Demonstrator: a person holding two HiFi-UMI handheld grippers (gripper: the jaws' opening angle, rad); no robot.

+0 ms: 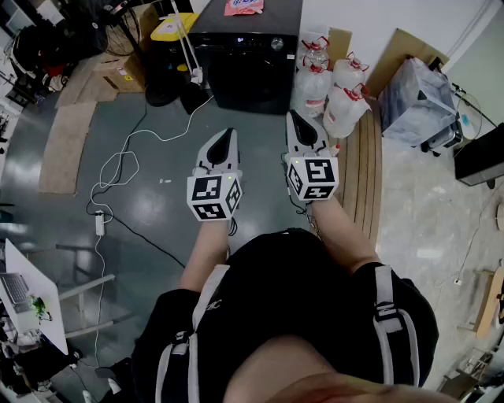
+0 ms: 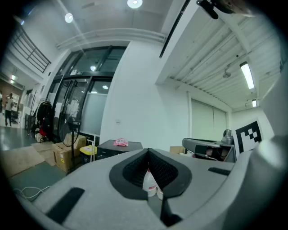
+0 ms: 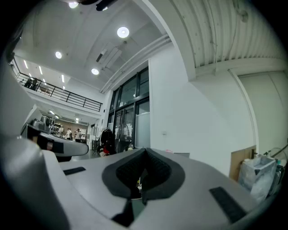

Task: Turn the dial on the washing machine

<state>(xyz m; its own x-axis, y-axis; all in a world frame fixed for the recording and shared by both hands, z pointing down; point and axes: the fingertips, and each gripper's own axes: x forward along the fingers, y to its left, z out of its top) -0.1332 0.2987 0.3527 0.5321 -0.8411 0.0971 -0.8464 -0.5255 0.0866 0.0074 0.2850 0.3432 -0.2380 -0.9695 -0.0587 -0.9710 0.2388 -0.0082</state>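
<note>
A black washing machine [image 1: 250,67] stands against the far wall, with its round dial [image 1: 276,44] on the top front panel and a pink item [image 1: 244,7] on its lid. Both grippers hang in the air above the floor, well short of the machine and pointing toward it. My left gripper [image 1: 227,135] is shut and holds nothing. My right gripper [image 1: 294,118] is also shut and empty, and it is a little nearer the machine. In the left gripper view the machine [image 2: 112,148] shows beyond the closed jaws of the left gripper [image 2: 148,152]. The right gripper [image 3: 144,151] shows its pads pressed together.
Several large water bottles [image 1: 339,94] stand right of the machine, with wooden planks [image 1: 366,173] and a plastic-covered bundle [image 1: 417,102] further right. A white cable [image 1: 126,165] trails across the grey floor at left. Cardboard boxes [image 1: 118,71] and a yellow lid [image 1: 173,25] sit left of the machine.
</note>
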